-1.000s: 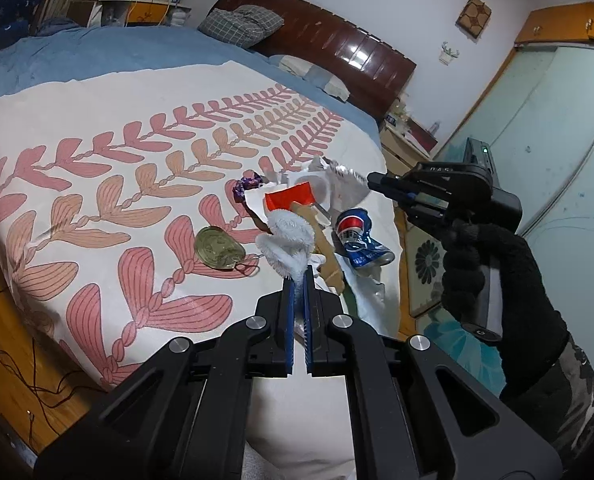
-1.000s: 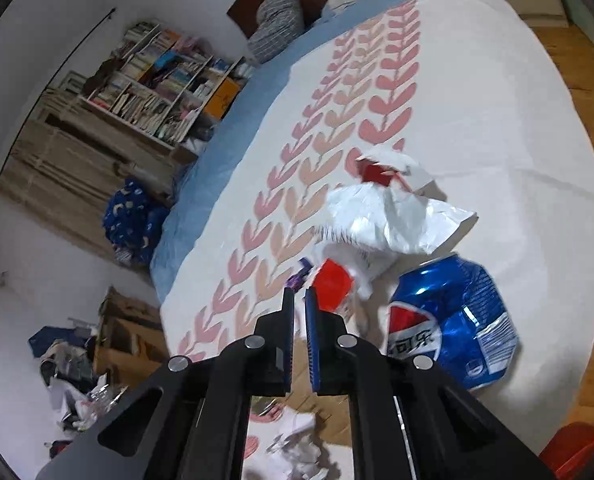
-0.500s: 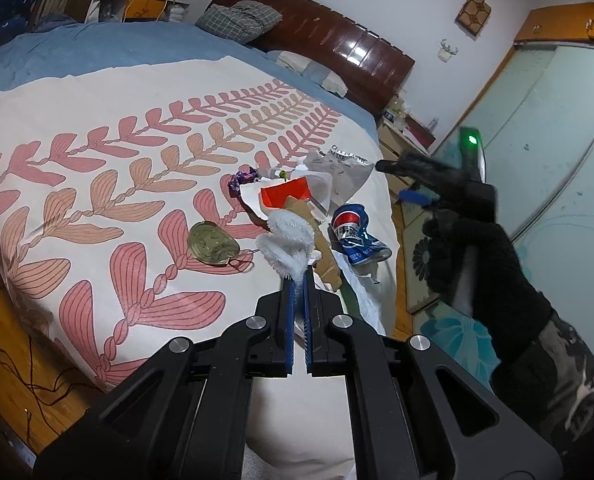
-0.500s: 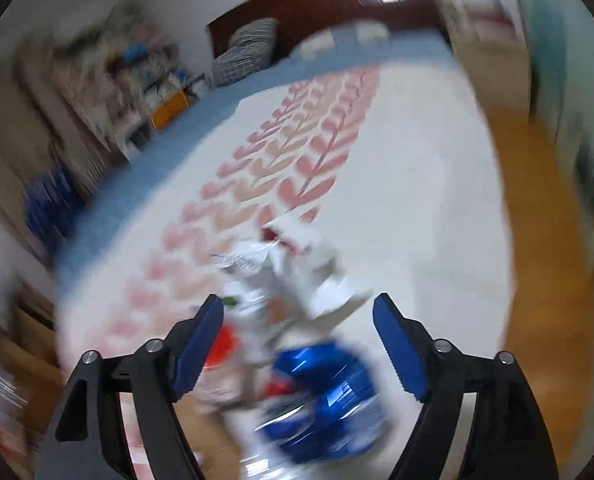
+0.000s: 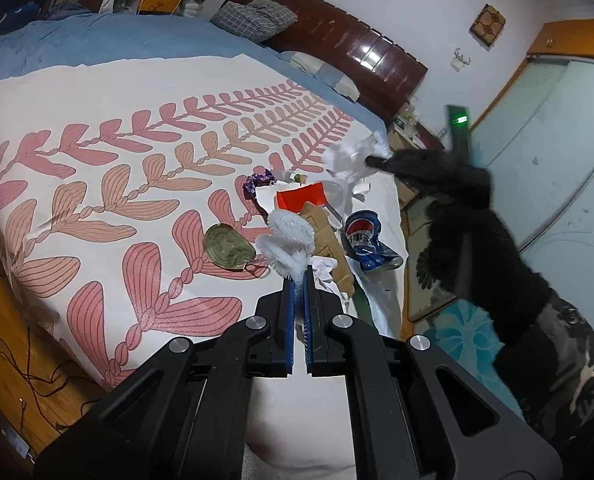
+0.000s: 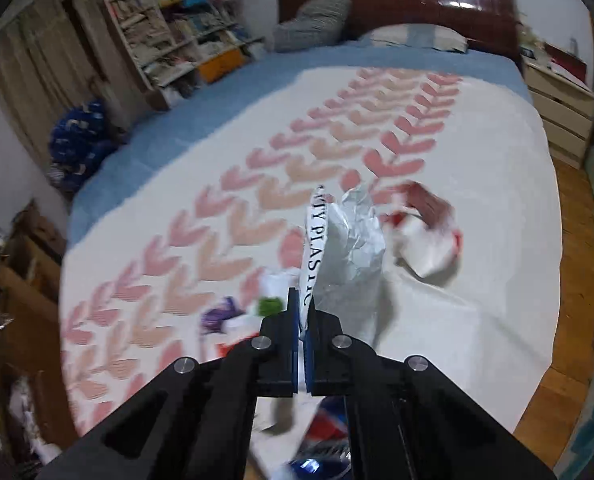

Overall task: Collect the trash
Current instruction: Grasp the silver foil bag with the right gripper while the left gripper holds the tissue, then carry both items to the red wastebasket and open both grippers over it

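So my right gripper (image 6: 302,312) just snapped its fingers together on the crumpled silver wrapper (image 6: 353,236), lifted above the bed (image 6: 477,184); left gripper (image 5: 298,280) clamped on a fuzzy white strip (image 5: 287,236); blue can (image 5: 367,242) lies nearby.

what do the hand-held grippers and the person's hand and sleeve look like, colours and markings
Both hand-held grippers, left and right, are matte black angular frames with round silver bolt heads and thin blue pads lining the inner faces of the two fingers. Seen from the left wrist view, the right one carries a small green light. The person's hand wears a fuzzy black glove, and the sleeve is camouflage patterned.
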Tool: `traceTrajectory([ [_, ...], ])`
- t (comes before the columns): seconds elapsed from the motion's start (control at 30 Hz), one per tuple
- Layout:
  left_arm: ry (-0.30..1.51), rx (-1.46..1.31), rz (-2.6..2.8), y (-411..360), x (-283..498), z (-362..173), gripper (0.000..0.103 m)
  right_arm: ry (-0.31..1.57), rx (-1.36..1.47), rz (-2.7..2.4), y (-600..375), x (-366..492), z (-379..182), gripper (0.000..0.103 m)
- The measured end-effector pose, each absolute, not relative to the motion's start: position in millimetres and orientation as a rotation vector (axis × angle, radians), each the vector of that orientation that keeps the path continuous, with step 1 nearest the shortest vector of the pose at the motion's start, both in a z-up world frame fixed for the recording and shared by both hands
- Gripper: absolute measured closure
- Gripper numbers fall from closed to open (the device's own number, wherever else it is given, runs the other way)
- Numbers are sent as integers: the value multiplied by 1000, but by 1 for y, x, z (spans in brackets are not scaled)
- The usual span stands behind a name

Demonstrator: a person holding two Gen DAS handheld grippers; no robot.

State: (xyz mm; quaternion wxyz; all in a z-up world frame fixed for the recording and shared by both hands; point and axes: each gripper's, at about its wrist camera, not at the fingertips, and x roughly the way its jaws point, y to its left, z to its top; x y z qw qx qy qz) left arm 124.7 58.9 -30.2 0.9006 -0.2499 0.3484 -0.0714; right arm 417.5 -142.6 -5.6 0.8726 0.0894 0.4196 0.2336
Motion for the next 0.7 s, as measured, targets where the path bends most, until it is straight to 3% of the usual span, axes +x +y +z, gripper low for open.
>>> traceTrajectory([
  [0.3,683,-464,-140,52,113,-13,100,672,342,711,-193,327,128,99],
  [0.5,550,-377,-178,30,99,58,100,471,241,634,-279,206,205,99],
  [0.6,479,-333,-273,-5,96,100,100,430,221,526,-343,135,214,99],
  [0.7,470,-305,-426,-59,97,123,100,467,223,385,-404,78,185,99],
])
